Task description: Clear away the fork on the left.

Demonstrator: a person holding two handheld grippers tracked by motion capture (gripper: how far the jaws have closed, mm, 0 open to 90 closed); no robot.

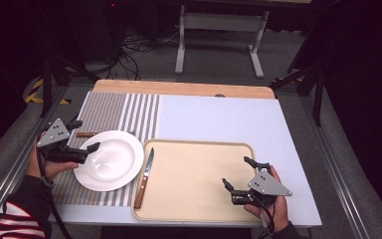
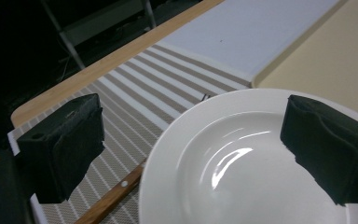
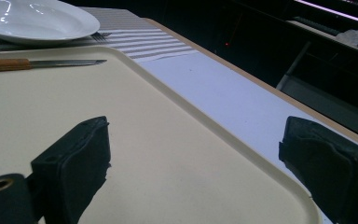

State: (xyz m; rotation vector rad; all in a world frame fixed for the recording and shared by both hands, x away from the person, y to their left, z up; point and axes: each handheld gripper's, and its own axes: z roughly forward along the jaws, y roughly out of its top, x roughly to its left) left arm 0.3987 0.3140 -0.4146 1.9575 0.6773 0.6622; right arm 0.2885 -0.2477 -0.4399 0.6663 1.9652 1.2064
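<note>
A white plate [image 1: 109, 159] [image 2: 242, 172] rests on a striped placemat [image 1: 124, 112] at the table's left. My left gripper [image 1: 86, 135] [image 2: 191, 140] hovers at the plate's left rim, open, with nothing gripped; one jaw is over the mat, the other over the plate. A wooden-handled utensil [image 1: 85, 134] [image 2: 112, 196] pokes out from under the plate's far-left side. A knife [image 1: 145, 178] [image 3: 37, 63] with a wooden handle lies along the left edge of the beige tray [image 1: 199, 149] [image 3: 168, 116]. My right gripper [image 1: 235, 171] [image 3: 191, 163] is open above the tray's near right corner, holding nothing.
The placemat and tray lie on a pale board over a wooden tabletop [image 1: 179, 88]. In the right gripper view the plate [image 3: 32, 18] sits far off beyond the knife. A table frame [image 1: 219, 30] and cables stand on the floor behind.
</note>
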